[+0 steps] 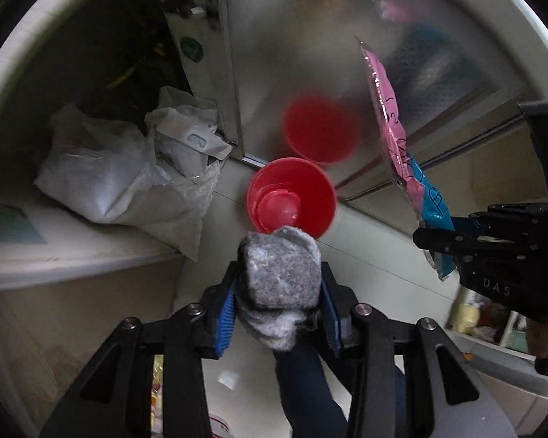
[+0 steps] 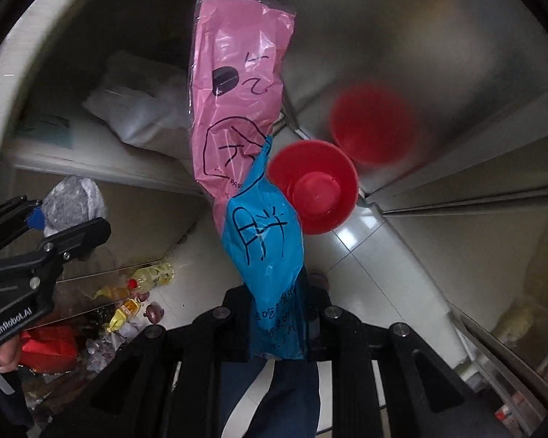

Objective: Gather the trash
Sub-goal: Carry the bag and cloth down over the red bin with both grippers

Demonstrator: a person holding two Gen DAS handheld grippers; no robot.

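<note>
The left gripper (image 1: pixel 279 294) is clamped on a grey wad of felt-like cloth (image 1: pixel 279 277), its blue-padded fingers (image 1: pixel 225 314) pressed into both sides so the wad bulges out in front. The right gripper (image 2: pixel 277 314) is closed narrow on the lower end of a pink and blue plastic wrapper (image 2: pixel 244 146), which stands up and away from the fingers, marked with black pen strokes. From the left wrist the same wrapper (image 1: pixel 394 138) shows on the right, pinched at its blue end.

Just beyond both loads stands a small red bin (image 1: pixel 291 197) on the pale tiled floor (image 1: pixel 365 248), open mouth up, with a red lump inside. It sits against a shiny metal door (image 1: pixel 310 54) that mirrors it. To the far left a white plastic sack (image 1: pixel 106 182) lies on a low ledge. Near left, in the right wrist view, bottles and packets (image 2: pixel 142 284) are heaped on the floor.

The step in hand looks like dropping both pieces into the bin. The wad sits close to the near rim, so it should be carried a little farther over the mouth before letting go. The wrapper is long and light; lowering its free end into the bin first would keep it from drifting aside.
</note>
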